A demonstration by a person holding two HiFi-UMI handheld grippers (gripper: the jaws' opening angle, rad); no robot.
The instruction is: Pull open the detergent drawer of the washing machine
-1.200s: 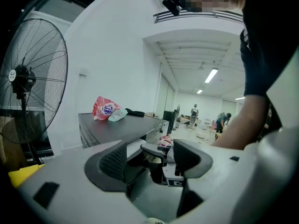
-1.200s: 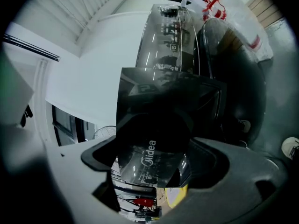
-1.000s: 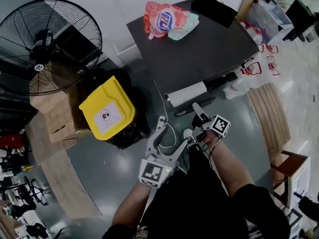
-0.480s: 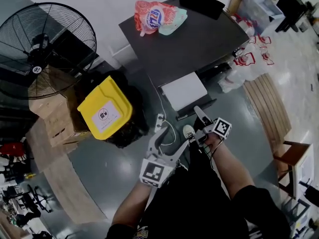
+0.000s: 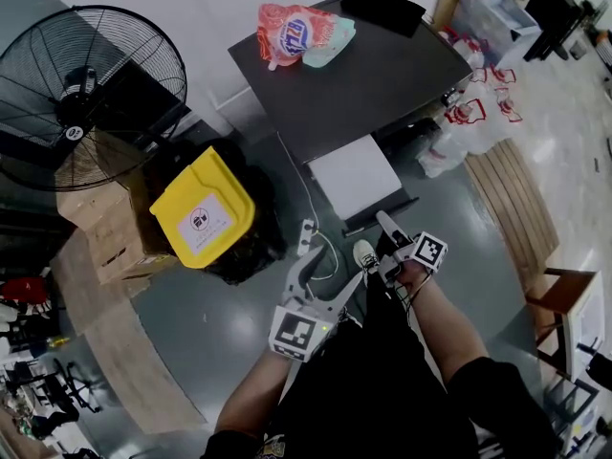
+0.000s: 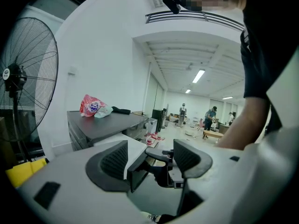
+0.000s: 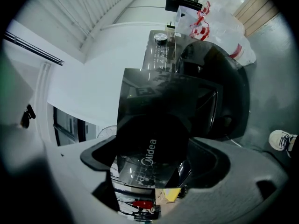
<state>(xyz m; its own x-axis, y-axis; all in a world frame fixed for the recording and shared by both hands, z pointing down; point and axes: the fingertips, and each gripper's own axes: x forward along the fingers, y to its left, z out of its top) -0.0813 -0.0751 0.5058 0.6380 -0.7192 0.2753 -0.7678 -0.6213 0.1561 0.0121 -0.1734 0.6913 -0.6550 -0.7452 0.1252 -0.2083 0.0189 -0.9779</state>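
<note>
The dark-topped washing machine [image 5: 382, 70] stands ahead, its white detergent drawer [image 5: 352, 172] slid well out toward me. My right gripper [image 5: 387, 226] is shut on the drawer's dark front panel [image 7: 154, 120], which fills the gap between its jaws in the right gripper view with the machine's body [image 7: 210, 87] behind. My left gripper [image 5: 308, 266] hangs open to the left of the drawer, holding nothing. In the left gripper view its jaws [image 6: 149, 160] stand apart, and the white drawer [image 6: 124, 141] shows between them.
A pink detergent bag [image 5: 301, 29] and a black item [image 5: 382, 8] lie on the machine. A bin with a yellow lid [image 5: 203, 208], cardboard boxes [image 5: 105, 232] and a big fan [image 5: 81, 75] stand left. A power strip [image 5: 306, 237] lies on the floor; plastic bags [image 5: 464, 127] and wooden slats [image 5: 521, 208] are right.
The drawer has come much farther out of the machine, showing more of its white top. My right gripper has drawn back toward me with the front panel. The left gripper has hardly moved.
</note>
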